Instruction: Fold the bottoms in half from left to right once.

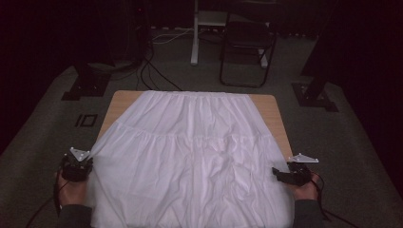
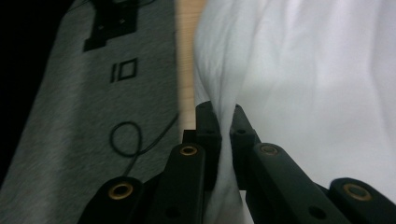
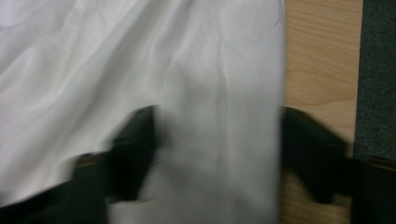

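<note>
A white gathered skirt (image 1: 190,152) lies spread over a small wooden table (image 1: 123,99), its waistband at the far edge. At the skirt's near left edge, my left gripper (image 1: 88,163) is shut on a pinch of the cloth. In the left gripper view the jaws (image 2: 224,112) stand close together with a ridge of the white cloth (image 2: 303,70) squeezed between them. My right gripper (image 1: 276,174) sits at the near right edge. In the right gripper view its jaws (image 3: 217,140) stand wide apart, with a flat band of the skirt (image 3: 116,56) between them beside bare table (image 3: 322,56).
Grey carpet surrounds the table. A dark folding chair (image 1: 247,42) and a white stand leg (image 1: 195,33) are behind it. Black stand bases (image 1: 88,83) (image 1: 316,95) flank the far corners. Cables (image 1: 152,76) run across the floor, one looped (image 2: 126,140) near the table's left side.
</note>
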